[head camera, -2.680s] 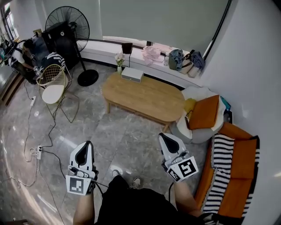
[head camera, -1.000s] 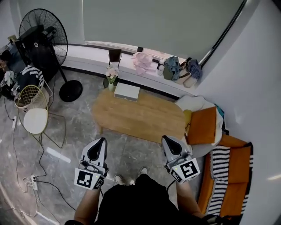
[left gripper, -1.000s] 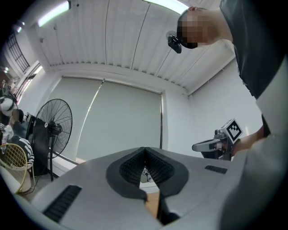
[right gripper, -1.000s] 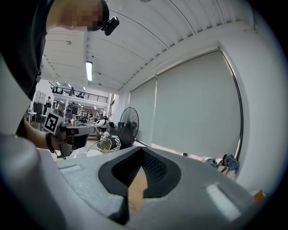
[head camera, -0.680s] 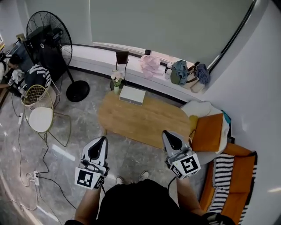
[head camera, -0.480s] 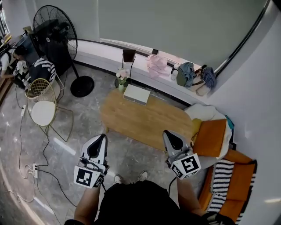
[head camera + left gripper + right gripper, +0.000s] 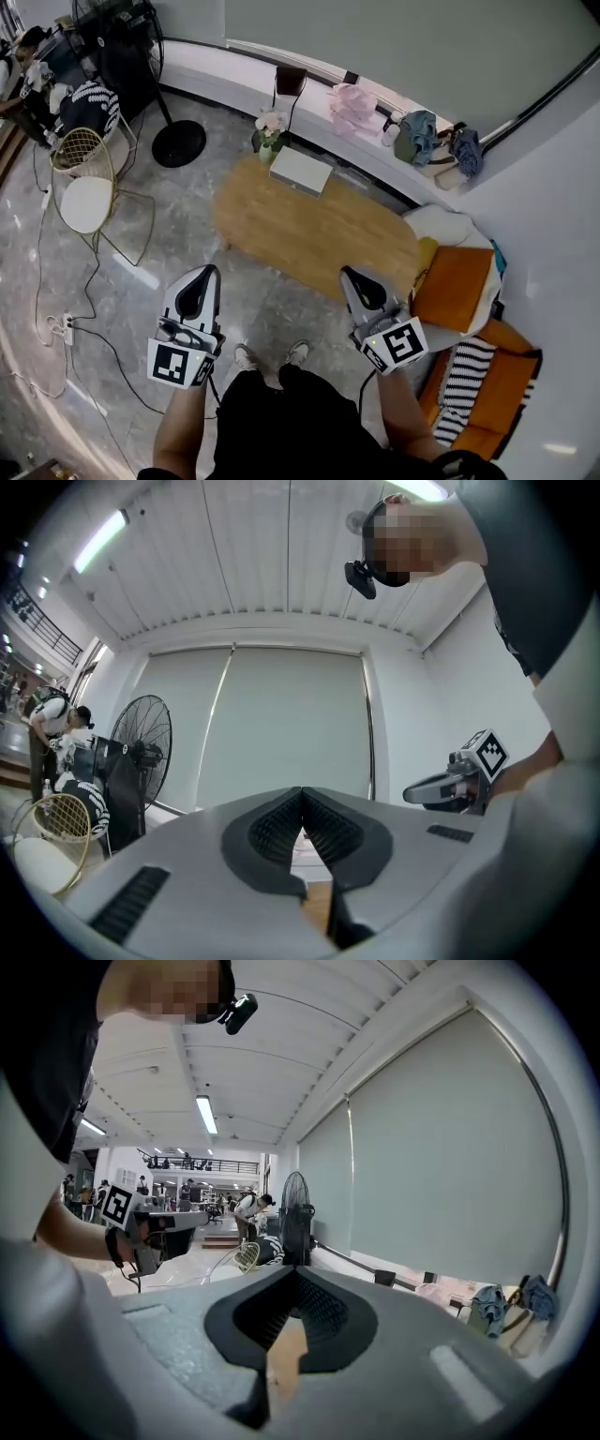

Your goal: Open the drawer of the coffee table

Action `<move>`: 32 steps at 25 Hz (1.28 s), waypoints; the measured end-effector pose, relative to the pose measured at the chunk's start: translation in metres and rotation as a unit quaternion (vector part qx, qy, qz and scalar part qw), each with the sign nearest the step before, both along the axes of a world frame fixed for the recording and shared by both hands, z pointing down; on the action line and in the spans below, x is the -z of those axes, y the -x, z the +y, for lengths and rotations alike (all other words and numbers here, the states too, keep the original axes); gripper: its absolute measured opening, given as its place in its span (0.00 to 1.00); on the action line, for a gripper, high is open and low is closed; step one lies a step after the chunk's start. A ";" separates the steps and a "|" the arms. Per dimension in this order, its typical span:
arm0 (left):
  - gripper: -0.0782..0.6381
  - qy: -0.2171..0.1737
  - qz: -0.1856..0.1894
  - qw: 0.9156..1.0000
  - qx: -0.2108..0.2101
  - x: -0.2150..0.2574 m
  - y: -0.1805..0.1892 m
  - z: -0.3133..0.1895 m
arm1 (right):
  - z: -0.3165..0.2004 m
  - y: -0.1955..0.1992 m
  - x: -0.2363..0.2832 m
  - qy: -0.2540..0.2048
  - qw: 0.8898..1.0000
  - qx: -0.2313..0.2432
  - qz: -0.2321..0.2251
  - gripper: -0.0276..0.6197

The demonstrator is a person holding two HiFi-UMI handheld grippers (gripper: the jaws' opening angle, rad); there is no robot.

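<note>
The oval wooden coffee table (image 7: pixel 319 230) stands ahead of me on the grey marble floor; no drawer front shows from above. My left gripper (image 7: pixel 208 272) hangs over the floor short of the table's near left edge, jaws shut and empty. My right gripper (image 7: pixel 349 274) sits just before the near edge, toward the table's right part, also shut with nothing in it. In the left gripper view the left gripper (image 7: pixel 302 791) has its pads together, and the right gripper (image 7: pixel 459 785) shows at the right. In the right gripper view the right gripper (image 7: pixel 296 1274) has its tips meeting, and a strip of the table (image 7: pixel 286 1354) shows behind them.
A white box (image 7: pixel 300 172) lies on the table's far side, with a flower vase (image 7: pixel 270 127) beyond it. An orange cushion (image 7: pixel 457 286) and striped sofa flank the right. A wire chair (image 7: pixel 84 183), a standing fan (image 7: pixel 178 141) and floor cables (image 7: pixel 66 323) are at left. Clothes and bags line the window ledge (image 7: pixel 403 131).
I have stepped closer to the table, and both grippers have moved forward toward its near edge. Both stay shut and empty.
</note>
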State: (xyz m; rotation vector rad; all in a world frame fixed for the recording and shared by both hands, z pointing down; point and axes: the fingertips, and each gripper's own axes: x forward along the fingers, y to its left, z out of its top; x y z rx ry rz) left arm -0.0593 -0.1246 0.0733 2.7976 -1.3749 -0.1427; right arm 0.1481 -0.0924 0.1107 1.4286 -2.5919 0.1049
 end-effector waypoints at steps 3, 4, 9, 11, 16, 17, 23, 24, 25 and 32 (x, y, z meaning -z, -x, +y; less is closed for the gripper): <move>0.12 0.005 -0.001 1.000 0.001 -0.013 -0.002 -0.012 | -0.020 0.009 -0.013 0.002 1.000 0.012 0.004 0.05; 0.12 0.007 0.000 1.000 0.000 -0.019 -0.002 -0.017 | -0.029 0.014 -0.015 -0.002 1.000 0.015 0.004 0.05; 0.12 0.034 0.018 0.999 0.004 -0.059 0.013 -0.041 | -0.066 0.051 -0.032 -0.024 0.999 0.030 -0.007 0.05; 0.12 0.037 0.011 0.999 0.001 -0.078 0.016 -0.048 | -0.075 0.063 -0.040 -0.037 0.999 0.031 -0.012 0.05; 0.12 0.046 -0.011 0.999 -0.013 -0.141 0.008 -0.067 | -0.082 0.072 -0.090 -0.036 0.999 0.035 -0.006 0.05; 0.12 0.050 -0.009 0.999 -0.015 -0.155 0.008 -0.070 | -0.082 0.071 -0.105 -0.027 0.999 0.034 -0.001 0.05; 0.12 0.055 -0.002 0.998 -0.019 -0.230 0.000 -0.081 | -0.084 0.065 -0.187 -0.012 0.999 0.039 0.014 0.05; 0.12 0.051 -0.005 0.998 -0.020 -0.242 -0.003 -0.081 | -0.086 0.065 -0.202 -0.015 0.999 0.038 0.011 0.05; 0.12 0.048 -0.008 0.999 -0.020 -0.255 -0.005 -0.081 | -0.088 0.065 -0.216 -0.021 0.999 0.036 0.007 0.05; 0.12 0.048 -0.010 0.998 -0.032 -0.362 -0.013 -0.086 | -0.102 0.077 -0.312 -0.063 0.996 0.054 -0.017 0.05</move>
